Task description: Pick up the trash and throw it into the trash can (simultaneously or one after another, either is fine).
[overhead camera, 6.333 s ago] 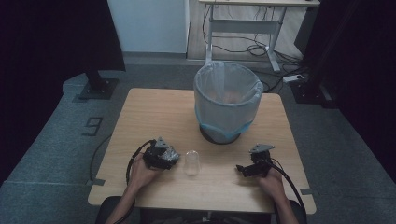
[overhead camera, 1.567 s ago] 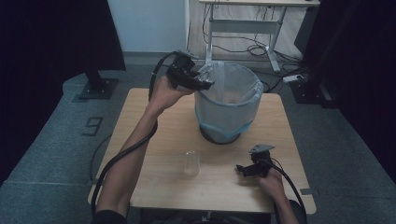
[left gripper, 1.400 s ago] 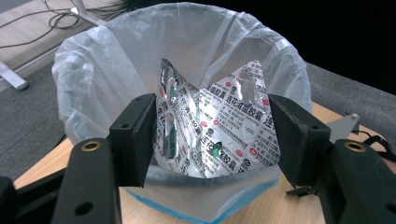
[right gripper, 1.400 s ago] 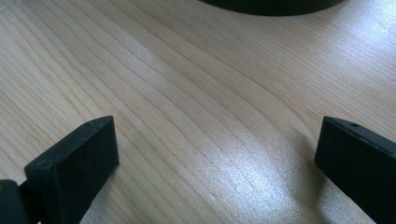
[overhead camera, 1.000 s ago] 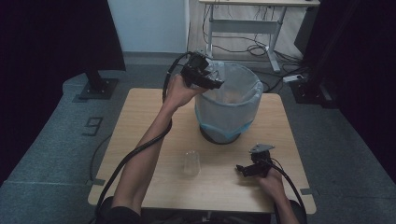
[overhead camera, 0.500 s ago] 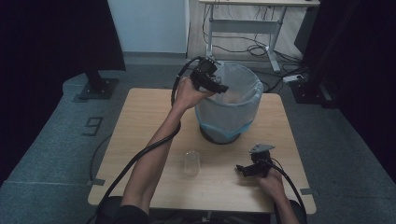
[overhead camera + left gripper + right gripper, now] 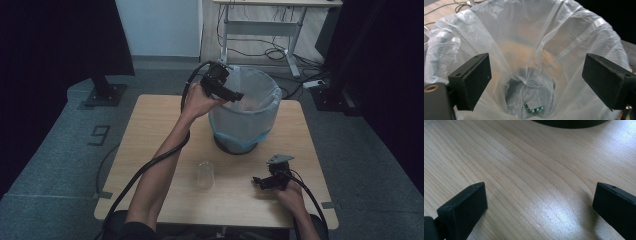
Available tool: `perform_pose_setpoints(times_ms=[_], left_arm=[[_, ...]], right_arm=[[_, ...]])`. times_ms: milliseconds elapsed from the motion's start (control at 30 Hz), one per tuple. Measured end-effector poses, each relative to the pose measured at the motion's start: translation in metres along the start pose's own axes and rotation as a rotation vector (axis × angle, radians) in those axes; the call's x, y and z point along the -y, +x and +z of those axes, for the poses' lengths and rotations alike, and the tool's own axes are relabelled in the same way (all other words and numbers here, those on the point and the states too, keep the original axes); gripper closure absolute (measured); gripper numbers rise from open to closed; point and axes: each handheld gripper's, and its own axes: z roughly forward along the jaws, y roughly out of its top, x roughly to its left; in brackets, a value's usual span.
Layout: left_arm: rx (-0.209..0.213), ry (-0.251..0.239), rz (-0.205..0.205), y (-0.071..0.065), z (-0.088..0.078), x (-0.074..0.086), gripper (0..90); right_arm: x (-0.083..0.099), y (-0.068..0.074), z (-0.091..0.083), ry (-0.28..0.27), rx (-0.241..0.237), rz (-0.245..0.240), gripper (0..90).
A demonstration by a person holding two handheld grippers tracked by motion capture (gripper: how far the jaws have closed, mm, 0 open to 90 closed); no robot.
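A mesh bin lined with a clear plastic bag [image 7: 240, 125] stands at the back middle of the wooden table [image 7: 150, 130]. My left gripper [image 7: 236, 95] hangs over the bin's left rim and points down into it. Its jaws have just been opening, and now it [image 7: 537, 75] is open with nothing between the pads. Several small green beads [image 7: 534, 109] lie at the bottom of the bag [image 7: 524, 32]. A clear plastic cup [image 7: 204, 174] stands upright near the table's front. To its right, my right gripper [image 7: 257, 181] rests low over the bare wood [image 7: 539, 205], open and holding nothing.
The bin's dark base [image 7: 571, 123] lies just beyond the right gripper. Behind the table is a desk frame [image 7: 260, 30] with cables on the floor. A black stand foot [image 7: 102, 92] sits on the carpet at the left. Dark curtains hang on both sides.
The left hand has shifted a little to the right, from beside the bin's left rim to over its mouth. The right hand has stayed still.
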Motion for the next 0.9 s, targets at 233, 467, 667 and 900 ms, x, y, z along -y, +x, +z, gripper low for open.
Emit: perform_pose_setpoints(times_ms=[233,467,667,900], left_arm=[[0.019,-0.022,0.015,-0.001,-0.017,0.004,4.3],[0.01,-0.026,0.046,-0.003,-0.028,0.01,0.0],[0.013,-0.038,0.039,0.001,-0.036,0.018,0.0],[0.019,-0.069,0.026,0.005,-0.047,0.029,0.0]], right_arm=[[0.0,0.0,0.0,0.0,0.001,0.0,0.0],[0.0,0.0,0.0,0.0,0.001,0.001,0.0],[0.0,0.0,0.0,0.0,0.002,0.0,0.0],[0.0,0.0,0.0,0.0,0.001,-0.001,0.0]])
